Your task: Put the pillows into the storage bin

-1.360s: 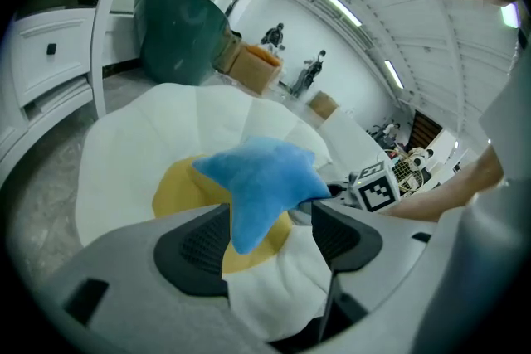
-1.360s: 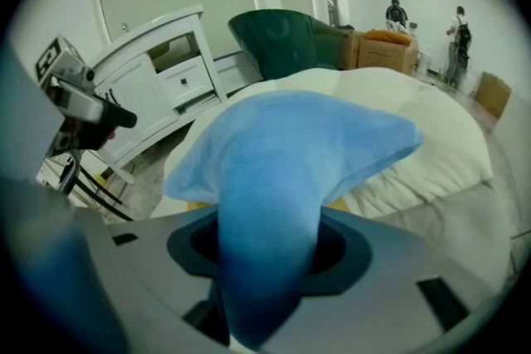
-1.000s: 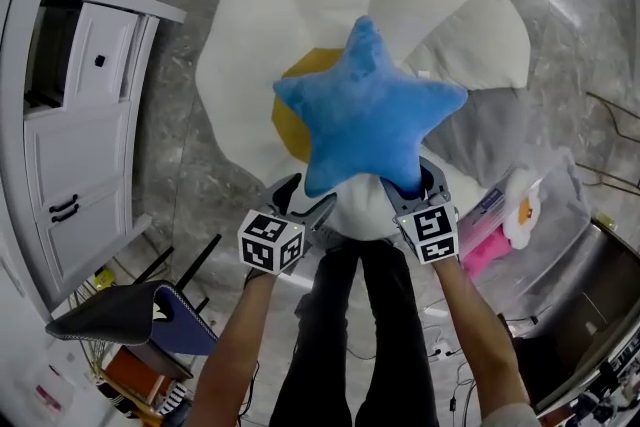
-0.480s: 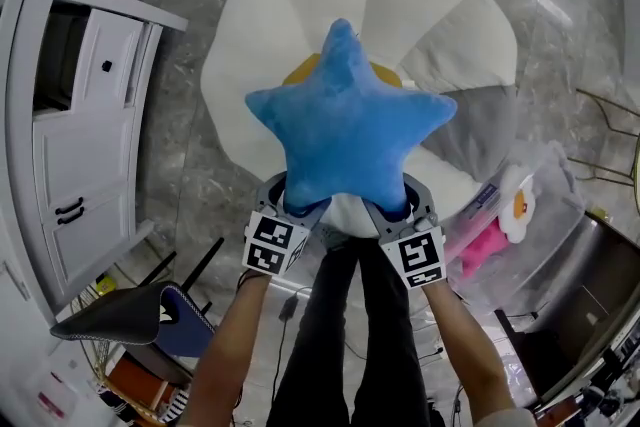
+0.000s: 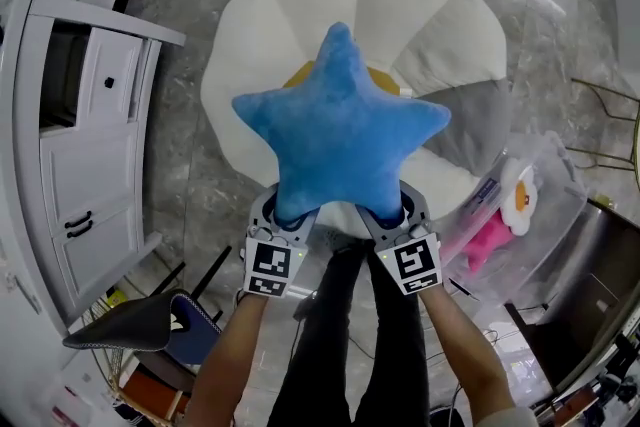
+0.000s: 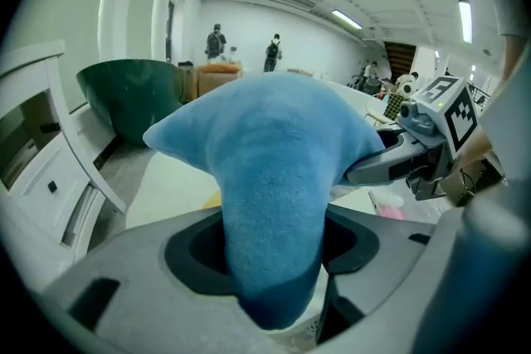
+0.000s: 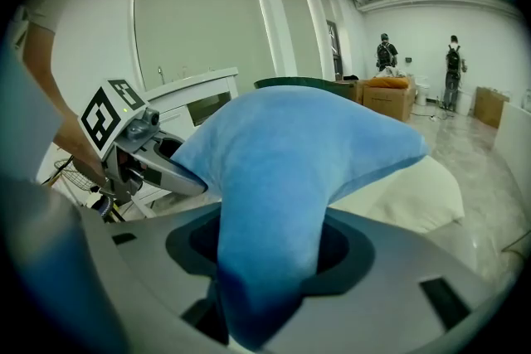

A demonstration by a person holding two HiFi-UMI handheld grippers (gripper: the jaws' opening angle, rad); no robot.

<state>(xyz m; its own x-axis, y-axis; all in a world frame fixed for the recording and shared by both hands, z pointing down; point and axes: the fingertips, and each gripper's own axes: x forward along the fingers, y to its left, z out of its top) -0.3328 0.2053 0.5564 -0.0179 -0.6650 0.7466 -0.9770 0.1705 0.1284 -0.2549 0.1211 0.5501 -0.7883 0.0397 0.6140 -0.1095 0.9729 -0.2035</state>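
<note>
Star pillow (image 5: 340, 140), blue and plush, is held up over a big white round cushion (image 5: 430, 25) on the floor, gripped by its two lower points. The left gripper (image 5: 285, 215) has one point between its jaws, which have just been closing onto it. The right gripper (image 5: 390, 213) clamps the other point. To the right, apart from the star, stands the clear storage bin (image 5: 555, 225). Inside it lie a white flower-shaped pillow (image 5: 518, 200) with an orange centre and something pink (image 5: 480, 240). Each gripper's marker cube (image 5: 270, 265) bears black-and-white square patterns.
</note>
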